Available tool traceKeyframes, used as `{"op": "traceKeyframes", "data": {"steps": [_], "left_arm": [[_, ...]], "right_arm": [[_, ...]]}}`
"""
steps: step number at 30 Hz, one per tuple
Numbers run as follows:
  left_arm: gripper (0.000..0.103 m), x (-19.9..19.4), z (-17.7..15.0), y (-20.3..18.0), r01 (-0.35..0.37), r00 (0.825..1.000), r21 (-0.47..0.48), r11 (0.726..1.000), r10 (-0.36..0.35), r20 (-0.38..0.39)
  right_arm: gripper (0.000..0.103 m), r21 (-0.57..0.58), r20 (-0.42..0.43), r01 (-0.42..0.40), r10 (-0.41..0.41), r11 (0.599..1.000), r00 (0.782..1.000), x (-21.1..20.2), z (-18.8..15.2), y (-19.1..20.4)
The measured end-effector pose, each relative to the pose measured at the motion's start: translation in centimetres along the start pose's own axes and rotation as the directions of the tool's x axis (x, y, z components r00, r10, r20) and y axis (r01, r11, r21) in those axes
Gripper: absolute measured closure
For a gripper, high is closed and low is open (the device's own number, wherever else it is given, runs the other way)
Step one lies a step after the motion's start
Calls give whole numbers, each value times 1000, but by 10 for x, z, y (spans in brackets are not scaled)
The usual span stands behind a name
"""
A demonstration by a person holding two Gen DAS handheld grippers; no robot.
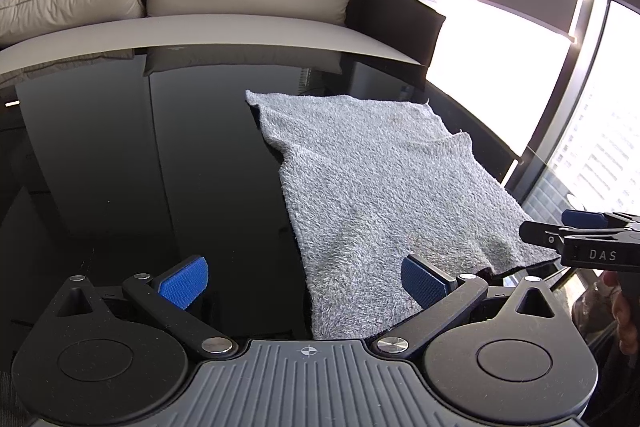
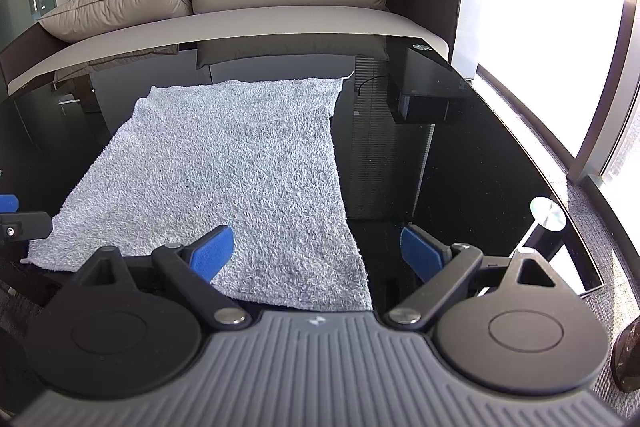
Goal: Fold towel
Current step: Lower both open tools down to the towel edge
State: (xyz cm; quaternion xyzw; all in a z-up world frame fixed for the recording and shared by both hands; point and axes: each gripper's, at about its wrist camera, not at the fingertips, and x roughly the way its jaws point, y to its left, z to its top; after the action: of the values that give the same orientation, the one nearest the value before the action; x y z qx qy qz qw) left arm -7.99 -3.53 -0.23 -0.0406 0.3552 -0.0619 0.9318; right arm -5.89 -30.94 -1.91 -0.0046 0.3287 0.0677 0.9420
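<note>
Grey towel flat on black table; both grippers' fingers spread

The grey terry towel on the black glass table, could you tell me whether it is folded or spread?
Mostly spread: the grey terry towel lies flat; one right-edge flap overlaps it.

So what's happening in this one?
A person holds tongs in each hand over a grey towel spread on a glossy black table. Both the left tongs and the right tongs are open at the towel's near edge, gripping nothing. One side looks partly doubled over; otherwise folding has barely begun.
</note>
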Motion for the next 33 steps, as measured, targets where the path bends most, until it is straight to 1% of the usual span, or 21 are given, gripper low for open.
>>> {"op": "traceKeyframes", "data": {"steps": [10,18,28,30,32,33], "left_arm": [[1,-4,-8,-4,2,1000,9,1000,-2,-10],[1,-4,-10,-6,3,1000,16,1000,-3,-15],[1,-4,-10,-7,11,1000,25,1000,-10,-21],[1,-3,-10,-7,10,1000,25,1000,-10,-25],[2,-2,-10,-7,11,1000,24,1000,-10,-28],[2,-2,-11,-7,12,1000,26,1000,-12,-27]], "right_arm": [[10,10,-14,2,-2,1000,1000,-8,-6,2],[10,14,-39,10,-10,1000,999,-6,-7,2],[11,56,-53,16,-13,998,999,-4,-7,-6],[19,61,-53,12,-9,998,999,-4,-7,-7],[25,67,-58,9,-5,998,998,-3,-7,-8],[26,70,-61,8,-4,998,998,-3,-7,-8]]}}
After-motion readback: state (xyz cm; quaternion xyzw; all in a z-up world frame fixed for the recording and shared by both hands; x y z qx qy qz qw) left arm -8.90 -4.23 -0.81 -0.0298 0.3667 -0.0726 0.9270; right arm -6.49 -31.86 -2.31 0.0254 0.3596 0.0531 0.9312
